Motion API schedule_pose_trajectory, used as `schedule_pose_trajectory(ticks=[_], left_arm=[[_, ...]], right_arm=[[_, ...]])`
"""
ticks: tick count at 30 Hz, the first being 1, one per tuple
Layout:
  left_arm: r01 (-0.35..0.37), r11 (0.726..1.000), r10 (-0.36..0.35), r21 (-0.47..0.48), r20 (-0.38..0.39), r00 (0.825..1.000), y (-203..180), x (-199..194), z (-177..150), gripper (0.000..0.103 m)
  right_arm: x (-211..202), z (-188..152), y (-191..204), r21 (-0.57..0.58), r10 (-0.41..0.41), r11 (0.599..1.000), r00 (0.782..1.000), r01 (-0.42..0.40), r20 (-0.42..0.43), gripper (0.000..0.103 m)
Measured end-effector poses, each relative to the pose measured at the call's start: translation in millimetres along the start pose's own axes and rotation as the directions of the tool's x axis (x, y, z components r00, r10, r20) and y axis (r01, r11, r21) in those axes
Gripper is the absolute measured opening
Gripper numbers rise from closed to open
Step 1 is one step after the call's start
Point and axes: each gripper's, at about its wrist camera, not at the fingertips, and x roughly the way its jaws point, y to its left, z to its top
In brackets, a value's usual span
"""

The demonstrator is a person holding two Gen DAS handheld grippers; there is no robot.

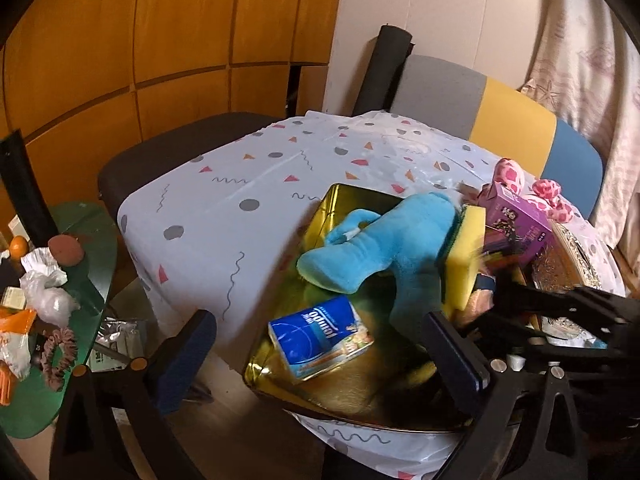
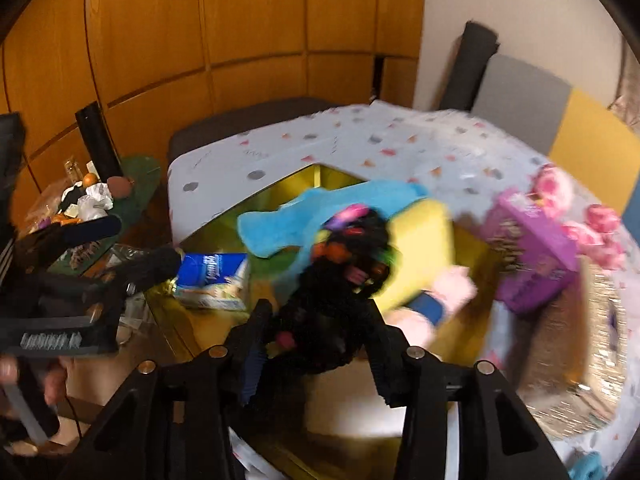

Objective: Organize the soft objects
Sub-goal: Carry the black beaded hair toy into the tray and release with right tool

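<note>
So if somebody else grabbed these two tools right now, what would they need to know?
Left hand-held gripper: wide open, empty, near the tissue pack.
Right hand-held gripper: a black fuzzy item with coloured bits sits between its jaws; blur hides whether the pads still press.
Done: blue plush, yellow sponge and tissue pack are in the gold tray.
Left: land the black item; the pink spotted plush still lies on the tablecloth.

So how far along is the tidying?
Partway. A blue plush, yellow sponge and tissue pack already lie in the gold tin. The right claw has a black fuzzy toy between its fingers over the tin. The left claw is open, empty. The pink plush waits on the table.
</note>
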Motion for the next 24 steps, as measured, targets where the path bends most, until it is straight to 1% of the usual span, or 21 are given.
schedule_pose_trajectory(ticks=[2,3,5,6,11,16,21,24], left_arm=[[-0.001,1.0,0.001,-0.011,-0.004,1.0,4,1,0,0.103],[-0.003,1.0,0.003,-0.016,-0.002,1.0,7,1,-1,0.103],[-0.012,1.0,0.012,-0.024,-0.002,1.0,11,2,-1,0.103],[-0.011,0.999,0.011,-0.03,-0.004,1.0,13,3,-1,0.103],[-0.02,0.999,0.019,-0.043,-0.014,1.0,15,7,-4,0.103],[-0.004,0.999,0.004,-0.035,-0.025,1.0,10,7,-5,0.103],[0.012,1.0,-0.012,-0.01,-0.021,1.0,0,2,-6,0.103],[0.023,1.0,-0.023,0.007,-0.021,1.0,-7,-1,-8,0.103]], right_arm=[[5,1,3,0.017,0.03,0.999,1.0,-0.03,-0.003,0.051],[7,2,3,0.032,0.035,0.999,0.999,-0.035,0.0,0.053],[6,2,0,0.067,0.031,0.997,0.999,-0.032,0.014,0.063],[4,0,-3,0.085,0.033,0.996,0.999,-0.035,0.019,0.064],[-10,-9,-17,0.155,-0.001,0.988,0.999,-0.005,0.037,0.064],[-34,-22,-32,0.227,-0.046,0.974,0.995,0.025,0.09,0.064],[-56,-34,-40,0.248,-0.115,0.965,0.986,0.083,0.12,0.064],[-67,-38,-43,0.251,-0.139,0.963,0.981,0.101,0.138,0.064]])
